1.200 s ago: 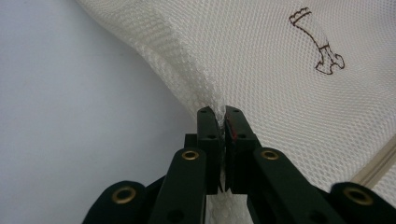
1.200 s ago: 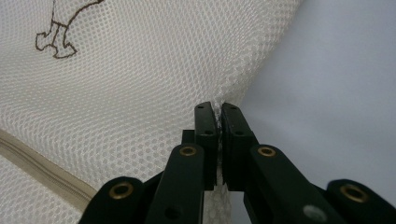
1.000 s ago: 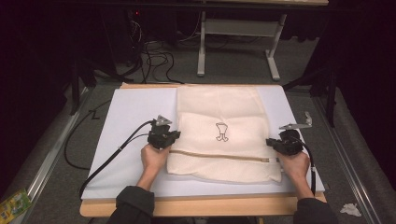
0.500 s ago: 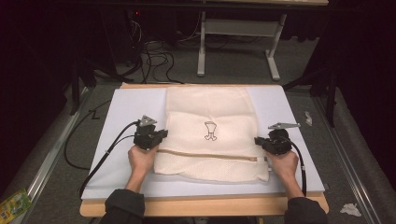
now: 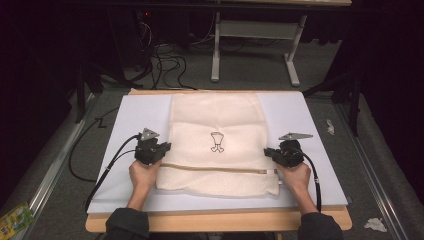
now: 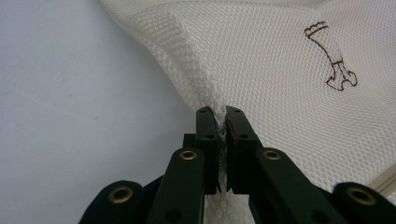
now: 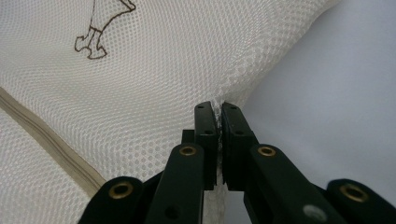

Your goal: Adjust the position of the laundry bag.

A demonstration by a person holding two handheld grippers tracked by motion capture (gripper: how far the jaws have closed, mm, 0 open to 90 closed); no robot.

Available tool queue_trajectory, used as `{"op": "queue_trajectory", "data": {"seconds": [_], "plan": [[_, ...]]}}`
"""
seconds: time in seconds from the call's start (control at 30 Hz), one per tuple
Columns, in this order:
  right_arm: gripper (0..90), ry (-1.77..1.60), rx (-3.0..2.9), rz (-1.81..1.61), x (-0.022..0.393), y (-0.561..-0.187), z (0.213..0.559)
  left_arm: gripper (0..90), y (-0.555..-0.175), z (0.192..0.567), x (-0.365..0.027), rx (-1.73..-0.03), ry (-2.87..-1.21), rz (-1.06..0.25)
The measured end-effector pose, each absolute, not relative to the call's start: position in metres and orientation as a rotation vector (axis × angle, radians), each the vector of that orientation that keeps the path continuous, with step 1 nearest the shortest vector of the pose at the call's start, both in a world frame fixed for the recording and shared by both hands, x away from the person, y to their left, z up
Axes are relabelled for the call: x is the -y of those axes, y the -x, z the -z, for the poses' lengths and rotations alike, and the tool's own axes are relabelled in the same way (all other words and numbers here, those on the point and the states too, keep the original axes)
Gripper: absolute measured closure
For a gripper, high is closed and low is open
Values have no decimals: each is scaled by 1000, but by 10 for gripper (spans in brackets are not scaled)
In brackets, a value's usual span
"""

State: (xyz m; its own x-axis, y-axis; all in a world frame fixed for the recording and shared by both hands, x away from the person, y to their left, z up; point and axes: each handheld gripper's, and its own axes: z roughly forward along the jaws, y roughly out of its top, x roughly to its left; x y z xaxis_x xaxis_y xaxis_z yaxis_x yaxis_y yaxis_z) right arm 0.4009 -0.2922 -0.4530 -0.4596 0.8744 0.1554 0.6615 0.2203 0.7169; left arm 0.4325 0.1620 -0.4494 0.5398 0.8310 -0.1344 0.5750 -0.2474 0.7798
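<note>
Here, label by label:

Object: one cream mesh laundry bag (image 5: 216, 145), lying flat on the white mat (image 5: 135, 112) that covers the desk (image 5: 220, 221); it carries one small brown printed figure (image 5: 217, 142) and one beige zipper line (image 5: 215, 168).

Left tool (image 5: 161, 150): jaws pressed together on a pinch of mesh at the bag's left edge; in the left gripper view the fabric rises in a ridge straight ahead of the left tool (image 6: 220, 116).

Right tool (image 5: 270, 154): likewise closed on the mesh, at the bag's right edge; in the right gripper view the right tool (image 7: 218, 112) has the seam clamped between its jaws.

Key relation: the bag spans the gap between the two tools, its bulk inward of each one. Its long axis runs away from the person, across the line that joins the tools. The zipper lies nearly parallel to that line, just on the person's side of both grips.

Nearer hand: neither; each tool already bites its own edge, at about the same level along the bag.

Coming move (judgement): with both edges gripped at matched points, the two hands probably must travel together, or the mesh will skew.

Count: one bag, one zipper, one printed figure, two tools, two hands, one mat, one desk.
</note>
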Motion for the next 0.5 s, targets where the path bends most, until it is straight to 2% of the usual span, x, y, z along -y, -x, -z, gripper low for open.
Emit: {"op": "queue_trajectory", "data": {"seconds": [0.27,0.4,0.5], "plan": [[872,-1438,-2221,-1083,287,-399,454,841,-430,454,-166,-1159,-1956,-408],[835,-1421,-2217,-1065,287,-401,459,788,-434,460,-163,-1169,-1987,-424],[808,-1425,-2209,-1068,289,-402,461,690,-433,463,-161,-1158,-1988,-441]]}}
